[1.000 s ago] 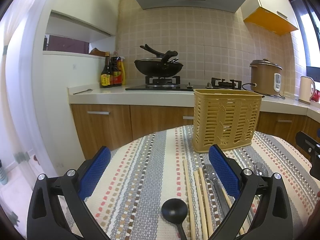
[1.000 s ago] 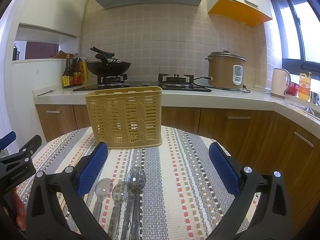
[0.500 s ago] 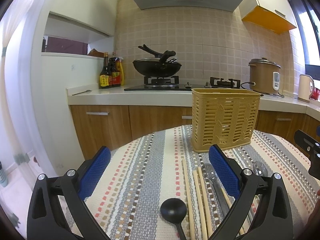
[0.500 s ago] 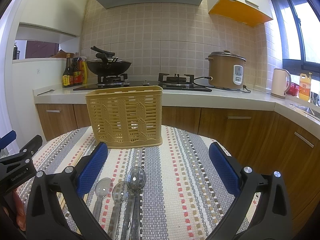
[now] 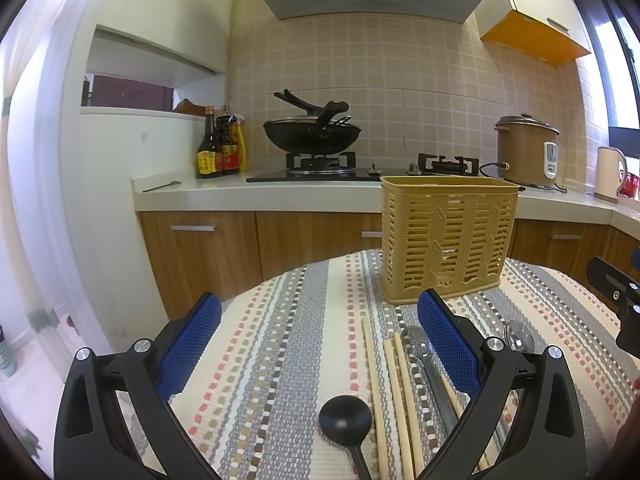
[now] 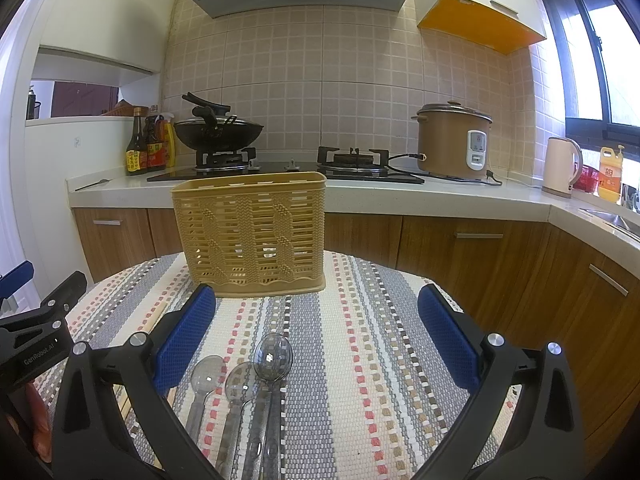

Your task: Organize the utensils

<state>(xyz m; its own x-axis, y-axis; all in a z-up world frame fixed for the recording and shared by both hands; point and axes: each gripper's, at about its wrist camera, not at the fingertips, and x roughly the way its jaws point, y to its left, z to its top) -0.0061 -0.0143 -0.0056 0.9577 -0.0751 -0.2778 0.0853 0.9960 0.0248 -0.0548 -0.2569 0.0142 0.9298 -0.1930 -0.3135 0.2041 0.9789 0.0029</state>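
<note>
Hovering wide open, empty: left claw, right claw; table contact unclear.

The left gripper is a black plastic frame of two curved, slotted arms, each carrying two round silver screw heads outboard of the jaws and ending in a flat finger faced with a blue pad of fine mesh texture. The right gripper is built the same, with black arms, silver screws behind the jaws and blue textured pads on the inner faces. In the right wrist view the left gripper's black side bears small white lettering, too small to read with certainty.
</note>
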